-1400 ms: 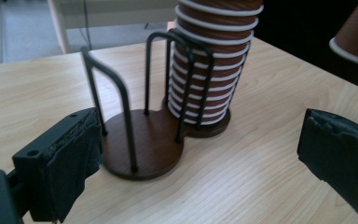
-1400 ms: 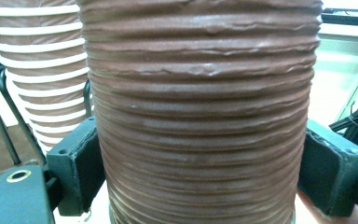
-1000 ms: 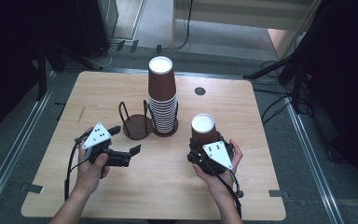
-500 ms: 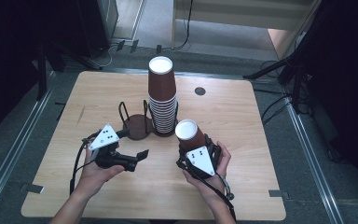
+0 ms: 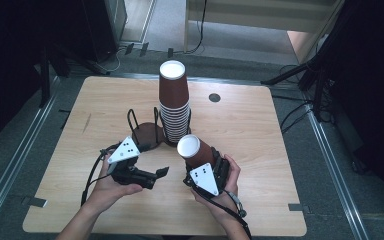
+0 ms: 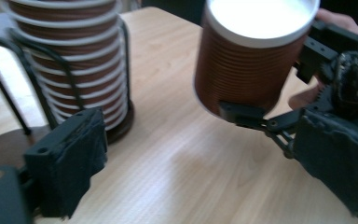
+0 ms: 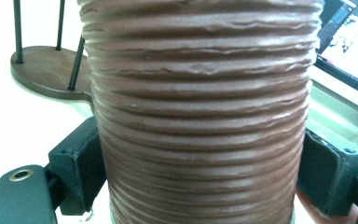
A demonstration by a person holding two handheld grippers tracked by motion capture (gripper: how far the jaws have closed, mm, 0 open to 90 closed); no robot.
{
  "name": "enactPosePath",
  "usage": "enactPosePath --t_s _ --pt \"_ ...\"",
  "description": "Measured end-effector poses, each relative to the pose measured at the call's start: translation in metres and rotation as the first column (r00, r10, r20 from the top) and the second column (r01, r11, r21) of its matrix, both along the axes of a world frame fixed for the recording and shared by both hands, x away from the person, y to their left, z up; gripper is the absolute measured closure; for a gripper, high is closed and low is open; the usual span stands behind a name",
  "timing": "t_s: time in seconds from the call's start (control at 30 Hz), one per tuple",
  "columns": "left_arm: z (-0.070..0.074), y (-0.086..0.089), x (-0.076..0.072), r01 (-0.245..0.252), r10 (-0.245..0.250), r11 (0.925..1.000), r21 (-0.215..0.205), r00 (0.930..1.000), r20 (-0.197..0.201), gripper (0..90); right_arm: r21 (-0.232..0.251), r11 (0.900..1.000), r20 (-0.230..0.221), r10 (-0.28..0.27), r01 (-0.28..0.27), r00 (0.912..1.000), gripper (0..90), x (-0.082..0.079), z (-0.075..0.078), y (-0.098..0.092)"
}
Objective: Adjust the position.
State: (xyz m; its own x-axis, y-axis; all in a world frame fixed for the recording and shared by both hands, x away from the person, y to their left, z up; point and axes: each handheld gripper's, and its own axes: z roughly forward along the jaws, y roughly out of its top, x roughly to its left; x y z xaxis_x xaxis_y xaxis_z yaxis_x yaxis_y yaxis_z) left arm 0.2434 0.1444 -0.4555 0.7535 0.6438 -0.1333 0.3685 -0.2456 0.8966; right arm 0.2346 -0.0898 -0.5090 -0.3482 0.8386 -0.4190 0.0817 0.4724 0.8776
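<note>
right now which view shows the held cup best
The high view: the whole cup, tilted, in the right gripper, beside the stack. The left gripper view shows its white bottom and ribbed side; the right gripper view, just its ribbed wall between the jaws.

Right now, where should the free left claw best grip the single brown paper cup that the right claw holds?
Grip the ribbed wall of the paper cup near its white end, coming from the left claw's side: the right claw covers the other end, and the cup tilts toward the left claw.
</note>
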Motion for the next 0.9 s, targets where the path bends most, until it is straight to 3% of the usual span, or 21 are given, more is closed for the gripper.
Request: enactPosePath --t_s 0.33,0.6,0.9 --pt "-0.002 -0.008 -0.001 0.040 -0.040 0.9990 0.021 0.9992 -0.003 2.8 -0.103 0.992 0.032 0.077 -0.073 0.9965 14.5 -0.010 -0.009 0.015" --pt "-0.002 -0.015 -0.003 0.097 -0.096 0.9946 0.038 0.9952 -0.017 3.7 -0.145 0.983 0.043 0.115 -0.108 0.9924 14.5 -0.014 -0.014 0.021" --pt "-0.003 -0.016 -0.004 0.115 -0.114 0.9923 0.045 0.9931 -0.029 5.5 -0.174 0.970 0.042 0.182 -0.172 0.9824 14.5 -0.020 -0.017 0.028"
